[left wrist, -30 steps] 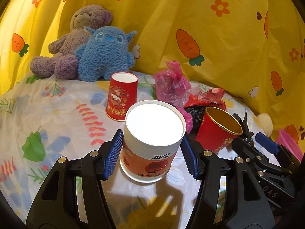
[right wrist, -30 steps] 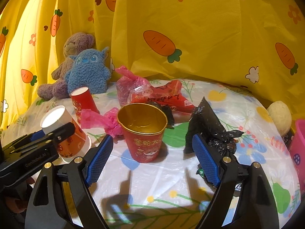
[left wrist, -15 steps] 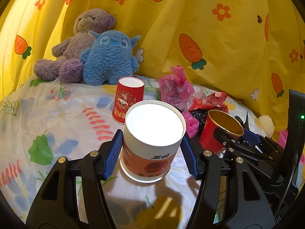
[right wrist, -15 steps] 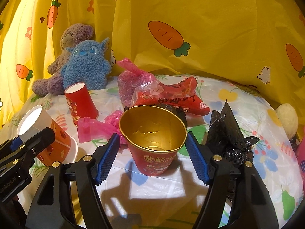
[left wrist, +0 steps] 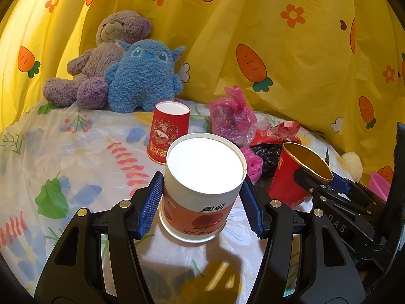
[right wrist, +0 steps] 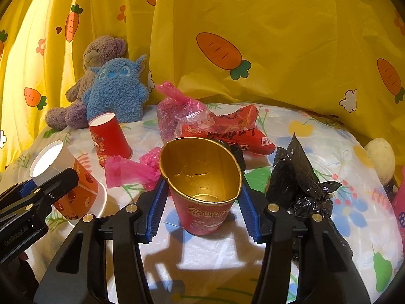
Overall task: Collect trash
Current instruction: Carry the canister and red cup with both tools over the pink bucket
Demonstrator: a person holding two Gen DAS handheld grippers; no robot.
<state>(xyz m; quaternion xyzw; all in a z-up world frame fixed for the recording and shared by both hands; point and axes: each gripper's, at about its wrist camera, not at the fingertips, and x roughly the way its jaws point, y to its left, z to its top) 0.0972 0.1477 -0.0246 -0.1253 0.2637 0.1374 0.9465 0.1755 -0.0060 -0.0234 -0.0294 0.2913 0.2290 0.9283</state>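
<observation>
An upturned white and orange paper cup (left wrist: 200, 202) stands on the flowered plastic sheet (left wrist: 76, 157). My left gripper (left wrist: 201, 177) is shut on it, a blue pad against each side. The same cup (right wrist: 68, 185) shows at the left in the right wrist view. A red cup with a gold lining (right wrist: 205, 215) stands upright between the pads of my right gripper (right wrist: 203, 182). Those jaws are closing, and the pads press the rim into an oval. In the left wrist view this red cup (left wrist: 291, 179) is at the right, with the other gripper around it.
Further back lie a small upturned red cup (right wrist: 108, 139), a knotted pink bag (right wrist: 177, 111), a red snack wrapper (right wrist: 227, 129), a crumpled pink bag (right wrist: 131, 169) and a black bag (right wrist: 301, 177). Two plush toys (left wrist: 141, 76) lean on the yellow carrot curtain (left wrist: 278, 50).
My right gripper moved forward around the gold-lined red cup and its jaws narrowed onto it, squeezing the rim. The left gripper kept its hold on the white and orange cup.
</observation>
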